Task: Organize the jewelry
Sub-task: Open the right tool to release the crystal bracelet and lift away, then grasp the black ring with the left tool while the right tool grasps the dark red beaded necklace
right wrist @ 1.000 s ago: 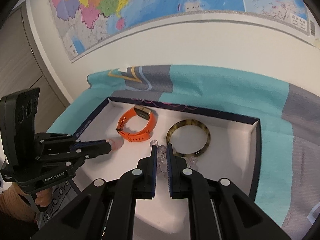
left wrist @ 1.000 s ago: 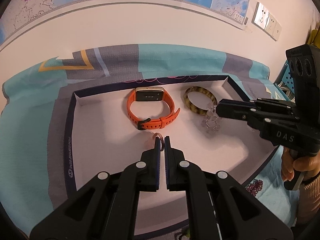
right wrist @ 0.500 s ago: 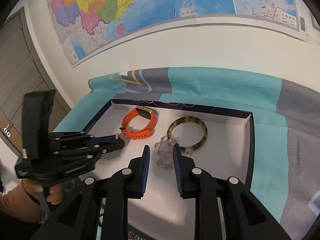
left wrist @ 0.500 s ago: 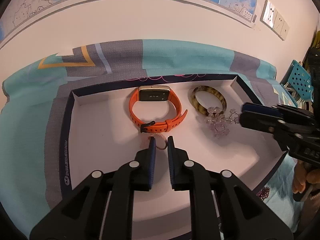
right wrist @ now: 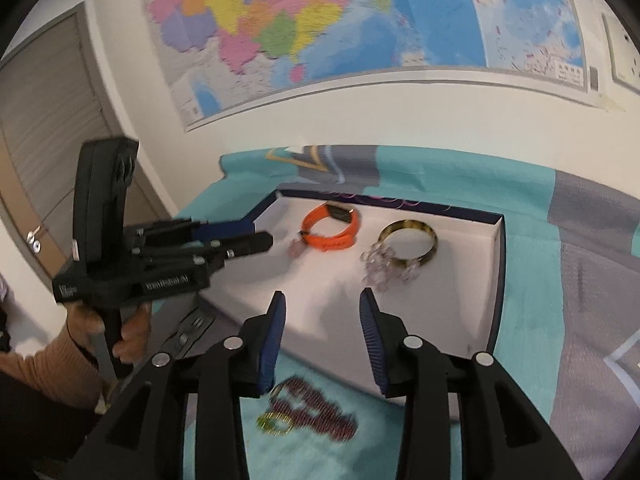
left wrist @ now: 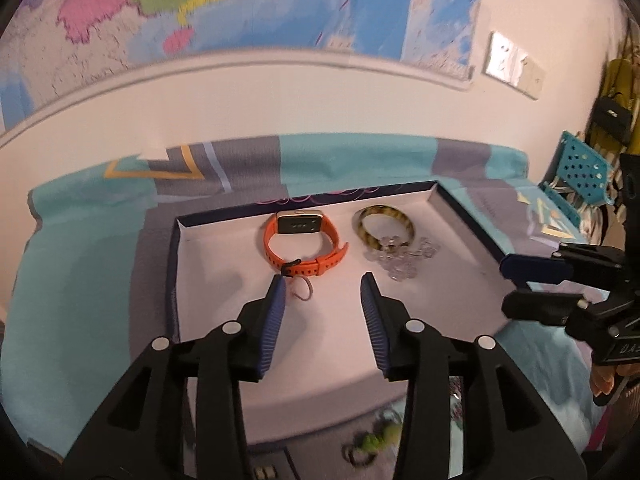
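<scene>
Left gripper point(left wrist: 323, 289): jaws partly apart, having just been opening; nothing between them; it hangs over the near half of the tray.
Right gripper point(right wrist: 321, 306): jaws partly apart, likewise just opening, and empty; it hangs over the tray's near edge.
Off the tray, near side: a dark red beaded bracelet point(right wrist: 320, 408) and a small gold ring point(right wrist: 273, 423) lie on the cloth, blurred; a green item point(left wrist: 374, 442) shows below the left gripper, too blurred to name.
Surface: a teal and grey patterned cloth point(left wrist: 80, 280) covers the table.
Tray point(left wrist: 208, 280): shallow, white inside, dark navy rim, resting on the cloth.
Pink ring point(left wrist: 303, 289): flat on the tray floor, just in front of the watch.
Orange watch point(left wrist: 304, 246): far half of the tray, strap looped and buckled.
Clear bead bracelet point(left wrist: 400, 258): lies against the near side of the bangle.
Tortoiseshell bangle point(left wrist: 385, 227): far right of the tray, beside the watch.
Room: a white wall with a coloured map point(right wrist: 320, 20); wall sockets point(left wrist: 512, 65) at right; a grey door point(right wrist: 48, 128) at left.
Person: a hand in a tan sleeve point(right wrist: 40, 372) holds the left gripper's handle.
Change: a second ago the left gripper was closed on the pink ring and the right one on the clear bead bracelet; both pieces now lie free on the tray, and both grippers have pulled back towards the near side.
</scene>
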Motion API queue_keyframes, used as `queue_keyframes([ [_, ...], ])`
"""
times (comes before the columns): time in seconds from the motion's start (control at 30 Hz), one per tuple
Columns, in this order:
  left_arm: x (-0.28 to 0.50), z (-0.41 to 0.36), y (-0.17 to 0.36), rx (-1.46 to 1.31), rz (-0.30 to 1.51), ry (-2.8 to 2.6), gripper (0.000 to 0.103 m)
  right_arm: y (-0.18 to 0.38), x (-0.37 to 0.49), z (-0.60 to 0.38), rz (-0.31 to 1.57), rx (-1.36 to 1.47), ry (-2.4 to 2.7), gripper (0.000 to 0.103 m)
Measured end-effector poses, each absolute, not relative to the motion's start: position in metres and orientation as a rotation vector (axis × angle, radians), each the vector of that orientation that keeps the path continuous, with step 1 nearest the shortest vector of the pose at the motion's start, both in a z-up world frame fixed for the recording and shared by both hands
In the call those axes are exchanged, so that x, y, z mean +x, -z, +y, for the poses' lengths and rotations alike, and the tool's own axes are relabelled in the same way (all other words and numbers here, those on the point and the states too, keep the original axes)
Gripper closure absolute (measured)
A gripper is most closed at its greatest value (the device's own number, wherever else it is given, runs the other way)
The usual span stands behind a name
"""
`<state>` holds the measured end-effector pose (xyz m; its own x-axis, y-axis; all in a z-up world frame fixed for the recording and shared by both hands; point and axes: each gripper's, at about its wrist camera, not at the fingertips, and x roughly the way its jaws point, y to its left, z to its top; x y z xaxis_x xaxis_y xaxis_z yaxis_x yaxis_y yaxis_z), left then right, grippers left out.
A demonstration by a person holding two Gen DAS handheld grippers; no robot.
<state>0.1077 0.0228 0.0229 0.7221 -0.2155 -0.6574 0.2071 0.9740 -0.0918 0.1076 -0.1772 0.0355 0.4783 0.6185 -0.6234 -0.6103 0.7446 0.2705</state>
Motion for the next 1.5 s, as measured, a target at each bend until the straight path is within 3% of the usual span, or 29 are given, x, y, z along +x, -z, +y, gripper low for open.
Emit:
queue_keyframes([
  [0.47,0.032,0.035,-0.016,0.009,0.721,0.289,0.059,0.008,0.071,-0.186,0.887,-0.059,-0.676,0.065],
  [1.0,0.018,0.011,0.013,0.079,0.789,0.343,0.056,0.021,0.070,-0.178,0.908,-0.110,-0.625,0.063],
  [1.1,0.016,0.002,0.014,0.090,0.794,0.374,0.056,0.021,0.068,-0.174,0.901,-0.147,-0.612,0.070],
  [1.27,0.014,-0.014,0.017,0.104,0.811,0.441,0.058,0.020,0.067,-0.173,0.902,-0.151,-0.631,0.091],
  [1.5,0.023,-0.025,0.029,0.093,0.881,0.485,0.066,0.011,0.063,-0.176,0.880,-0.096,-0.670,0.091],
])
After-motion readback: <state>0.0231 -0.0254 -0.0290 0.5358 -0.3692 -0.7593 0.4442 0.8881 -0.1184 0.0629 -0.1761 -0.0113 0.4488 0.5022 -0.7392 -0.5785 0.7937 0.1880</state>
